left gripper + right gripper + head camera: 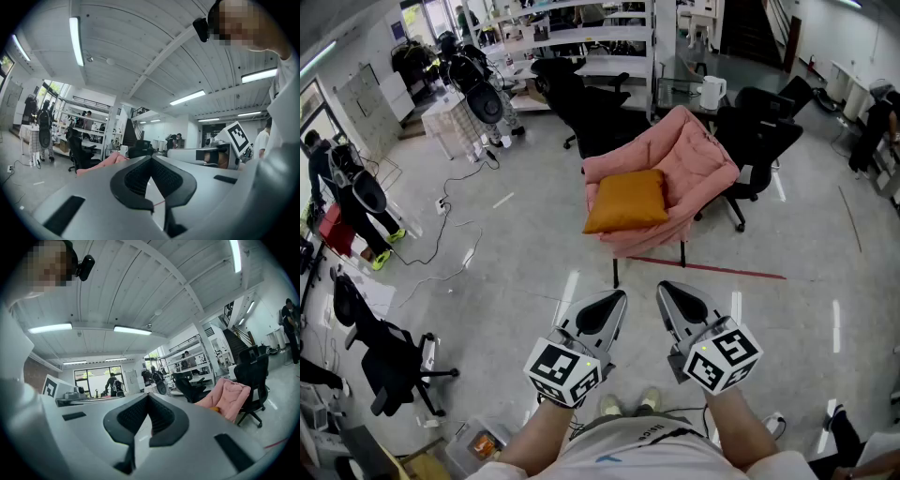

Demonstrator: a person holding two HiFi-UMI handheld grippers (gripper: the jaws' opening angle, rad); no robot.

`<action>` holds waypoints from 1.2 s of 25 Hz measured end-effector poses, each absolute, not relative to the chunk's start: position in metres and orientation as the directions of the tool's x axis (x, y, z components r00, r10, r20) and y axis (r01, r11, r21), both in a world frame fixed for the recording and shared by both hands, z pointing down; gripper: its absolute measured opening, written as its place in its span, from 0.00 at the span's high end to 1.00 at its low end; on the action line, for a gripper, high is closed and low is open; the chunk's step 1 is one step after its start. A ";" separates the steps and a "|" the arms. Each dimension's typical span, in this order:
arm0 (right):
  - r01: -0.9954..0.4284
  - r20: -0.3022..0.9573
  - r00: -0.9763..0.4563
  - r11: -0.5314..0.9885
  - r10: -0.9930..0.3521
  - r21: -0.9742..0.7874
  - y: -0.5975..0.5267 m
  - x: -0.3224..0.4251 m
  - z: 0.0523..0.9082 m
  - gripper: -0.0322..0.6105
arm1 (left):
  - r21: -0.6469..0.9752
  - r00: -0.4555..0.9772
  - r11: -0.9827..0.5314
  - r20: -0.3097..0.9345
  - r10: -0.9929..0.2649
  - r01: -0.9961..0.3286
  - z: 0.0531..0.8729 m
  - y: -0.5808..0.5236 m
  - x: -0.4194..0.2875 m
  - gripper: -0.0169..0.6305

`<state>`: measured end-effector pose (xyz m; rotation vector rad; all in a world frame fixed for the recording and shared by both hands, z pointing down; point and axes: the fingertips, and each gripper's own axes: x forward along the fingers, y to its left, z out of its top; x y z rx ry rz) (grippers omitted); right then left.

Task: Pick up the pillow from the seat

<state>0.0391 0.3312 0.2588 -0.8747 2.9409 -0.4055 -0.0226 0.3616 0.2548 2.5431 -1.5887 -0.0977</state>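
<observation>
1. Hovering low at the left of the head view, the left gripper (617,298) has its jaws pressed together with nothing between them. Its cube (562,370) shows a black-and-white square marker.
2. The orange pillow (626,200), squarish, plump and smooth, lies on the seat of the pink padded chair (705,155), well apart from both grippers.
3. The right gripper (666,289) is likewise closed and empty, just beside the left one. Its cube (722,356) bears a similar marker.
4. Print on the person's shirt (647,452) is too small to read.
</observation>
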 end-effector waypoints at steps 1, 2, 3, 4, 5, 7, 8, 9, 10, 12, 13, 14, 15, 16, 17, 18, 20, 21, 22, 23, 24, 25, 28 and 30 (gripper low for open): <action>-0.532 0.030 -0.838 0.804 -0.544 -0.266 0.331 0.040 0.259 0.93 | 0.153 0.441 -0.433 0.020 -0.897 -0.888 0.255 0.361 -0.021 0.96; -0.533 0.031 -0.837 0.802 -0.546 -0.269 0.330 0.041 0.258 0.93 | 0.152 0.442 -0.434 0.021 -0.897 -0.888 0.254 0.361 -0.020 0.96; -0.534 0.031 -0.837 0.801 -0.547 -0.271 0.329 0.042 0.258 0.93 | 0.151 0.443 -0.435 0.021 -0.896 -0.887 0.254 0.360 -0.018 0.96; -0.534 0.031 -0.837 0.801 -0.547 -0.271 0.329 0.042 0.257 0.93 | 0.151 0.444 -0.436 0.022 -0.896 -0.887 0.253 0.360 -0.017 0.96; -0.533 0.030 -0.837 0.802 -0.546 -0.271 0.328 0.043 0.257 0.93 | 0.151 0.445 -0.437 0.022 -0.895 -0.887 0.253 0.360 -0.016 0.96; -0.531 0.030 -0.838 0.803 -0.545 -0.271 0.327 0.043 0.257 0.93 | 0.150 0.445 -0.437 0.023 -0.895 -0.887 0.252 0.358 -0.015 0.96; -0.530 0.030 -0.839 0.803 -0.544 -0.271 0.325 0.044 0.257 0.93 | 0.149 0.446 -0.438 0.024 -0.895 -0.887 0.252 0.356 -0.014 0.96; -0.530 0.031 -0.839 0.803 -0.543 -0.273 0.323 0.045 0.257 0.93 | 0.149 0.446 -0.438 0.025 -0.895 -0.887 0.252 0.354 -0.012 0.96; -0.530 0.032 -0.839 0.802 -0.543 -0.275 0.322 0.046 0.257 0.93 | 0.149 0.446 -0.438 0.026 -0.895 -0.887 0.252 0.353 -0.011 0.96; -0.524 0.030 -0.843 0.806 -0.538 -0.277 0.321 0.046 0.257 0.93 | 0.149 0.447 -0.439 0.027 -0.894 -0.886 0.252 0.351 -0.010 0.96; -0.516 0.027 -0.847 0.809 -0.531 -0.281 0.321 0.045 0.257 0.93 | 0.149 0.448 -0.439 0.028 -0.894 -0.886 0.252 0.351 -0.010 0.96; -0.506 0.022 -0.852 0.812 -0.523 -0.291 0.322 0.045 0.257 0.93 | 0.149 0.448 -0.440 0.028 -0.893 -0.886 0.252 0.351 -0.009 0.96; -0.497 0.018 -0.856 0.812 -0.517 -0.307 0.322 0.045 0.257 0.93 | 0.150 0.449 -0.440 0.029 -0.893 -0.885 0.253 0.351 -0.009 0.96; -0.492 0.014 -0.857 0.808 -0.516 -0.326 0.320 0.046 0.258 0.93 | 0.150 0.449 -0.440 0.030 -0.893 -0.886 0.253 0.350 -0.008 0.96; -0.489 0.010 -0.855 0.801 -0.518 -0.345 0.318 0.049 0.260 0.93 | 0.150 0.448 -0.439 0.032 -0.893 -0.886 0.254 0.348 -0.007 0.96; -0.488 0.006 -0.853 0.794 -0.521 -0.363 0.316 0.051 0.261 0.93 | 0.150 0.447 -0.438 0.033 -0.894 -0.886 0.255 0.347 -0.006 0.96; -0.485 -0.008 -0.848 0.781 -0.530 -0.393 0.311 0.058 0.264 0.92 | 0.148 0.446 -0.437 0.033 -0.895 -0.887 0.256 0.344 -0.003 0.96; -0.483 -0.017 -0.844 0.775 -0.536 -0.408 0.308 0.062 0.264 0.92 | 0.146 0.445 -0.437 0.031 -0.895 -0.888 0.256 0.342 -0.001 0.96; -0.481 -0.027 -0.841 0.768 -0.541 -0.423 0.305 0.066 0.263 0.92 | 0.145 0.445 -0.437 0.030 -0.895 -0.888 0.255 0.339 0.002 0.96; -0.476 -0.038 -0.838 0.762 -0.545 -0.438 0.301 0.070 0.263 0.92 | 0.144 0.445 -0.437 0.029 -0.895 -0.888 0.255 0.337 0.004 0.96; -0.471 -0.046 -0.835 0.757 -0.548 -0.452 0.298 0.074 0.263 0.92 | 0.143 0.445 -0.437 0.028 -0.895 -0.888 0.255 0.334 0.007 0.96; -0.466 -0.052 -0.834 0.752 -0.549 -0.466 0.295 0.077 0.263 0.92 | 0.142 0.446 -0.438 0.029 -0.895 -0.888 0.256 0.332 0.010 0.96; -0.451 -0.061 -0.833 0.738 -0.551 -0.501 0.287 0.091 0.268 0.92 | 0.140 0.445 -0.437 0.029 -0.895 -0.888 0.259 0.325 0.022 0.96; -0.448 -0.064 -0.832 0.735 -0.551 -0.510 0.281 0.099 0.270 0.92 | 0.137 0.440 -0.433 0.028 -0.898 -0.891 0.258 0.319 0.030 0.96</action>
